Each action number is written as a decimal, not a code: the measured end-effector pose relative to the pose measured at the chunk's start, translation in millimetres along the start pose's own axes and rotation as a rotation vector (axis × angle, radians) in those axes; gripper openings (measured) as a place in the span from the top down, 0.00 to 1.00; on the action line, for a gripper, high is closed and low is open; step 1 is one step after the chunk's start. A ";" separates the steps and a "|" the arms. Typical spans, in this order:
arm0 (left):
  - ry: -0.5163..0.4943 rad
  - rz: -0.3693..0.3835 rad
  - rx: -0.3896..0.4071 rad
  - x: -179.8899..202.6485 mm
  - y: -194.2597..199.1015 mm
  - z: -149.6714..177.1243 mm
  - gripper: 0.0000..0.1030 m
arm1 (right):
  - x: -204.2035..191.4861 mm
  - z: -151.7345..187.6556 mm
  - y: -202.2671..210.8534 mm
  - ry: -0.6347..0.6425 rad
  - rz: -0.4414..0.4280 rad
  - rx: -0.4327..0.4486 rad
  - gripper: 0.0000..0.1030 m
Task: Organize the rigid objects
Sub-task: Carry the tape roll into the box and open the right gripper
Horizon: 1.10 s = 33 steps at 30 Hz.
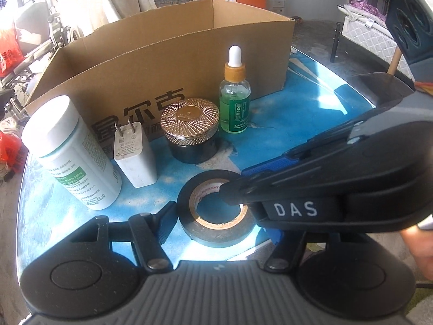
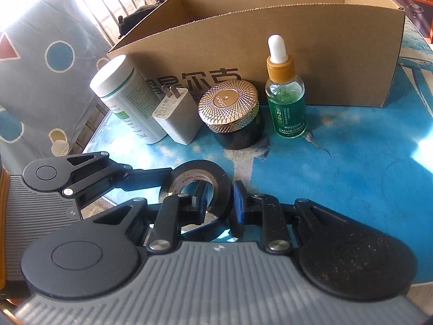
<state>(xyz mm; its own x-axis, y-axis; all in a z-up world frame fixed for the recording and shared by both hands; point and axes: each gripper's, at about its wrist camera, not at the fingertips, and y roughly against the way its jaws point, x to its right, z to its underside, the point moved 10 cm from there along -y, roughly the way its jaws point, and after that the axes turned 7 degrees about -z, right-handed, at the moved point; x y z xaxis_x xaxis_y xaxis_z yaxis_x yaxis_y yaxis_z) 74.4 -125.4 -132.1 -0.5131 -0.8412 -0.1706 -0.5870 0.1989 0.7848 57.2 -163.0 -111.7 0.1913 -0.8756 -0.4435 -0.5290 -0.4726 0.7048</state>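
Observation:
A black tape roll point(image 1: 216, 230) lies flat on the blue table point(image 1: 297, 113). My left gripper point(image 1: 220, 223) straddles it: one finger point(image 1: 167, 216) touches its left side, and the other is mostly hidden under the right gripper. My right gripper point(image 2: 219, 201) is shut on the tape roll point(image 2: 216, 173), with one finger in the hole and the blue pad outside the wall. Behind the roll stand a white bottle point(image 1: 70, 151), a white charger point(image 1: 134, 154), a gold-lidded jar point(image 1: 190, 132) and a green dropper bottle point(image 1: 235, 94).
An open cardboard box point(image 1: 162, 62) stands right behind the row of objects and spans most of the table's back. A patterned cloth point(image 2: 40, 81) hangs past the table's left edge. A person's hand point(image 1: 422, 249) shows at the right edge.

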 end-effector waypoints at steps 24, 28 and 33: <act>-0.014 0.024 -0.046 -101.8 -9.3 -193.4 0.35 | -7.8 -237.1 33.8 0.119 -0.068 -0.049 0.79; 0.013 0.095 -0.215 -110.6 -63.3 -188.8 0.35 | 21.7 -244.9 -17.8 0.005 -0.092 -0.209 0.78; 0.062 0.148 -0.352 -125.5 -115.4 -175.0 0.35 | 44.7 -231.7 -78.4 -0.086 -0.108 -0.350 0.78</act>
<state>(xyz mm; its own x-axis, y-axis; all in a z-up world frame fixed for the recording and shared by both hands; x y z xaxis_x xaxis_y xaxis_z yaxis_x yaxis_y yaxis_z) 316.0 -130.7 -97.1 -0.5311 -0.8472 -0.0125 -0.2527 0.1443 0.9567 298.9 -188.2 -58.5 0.1526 -0.8146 -0.5596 -0.1923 -0.5799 0.7917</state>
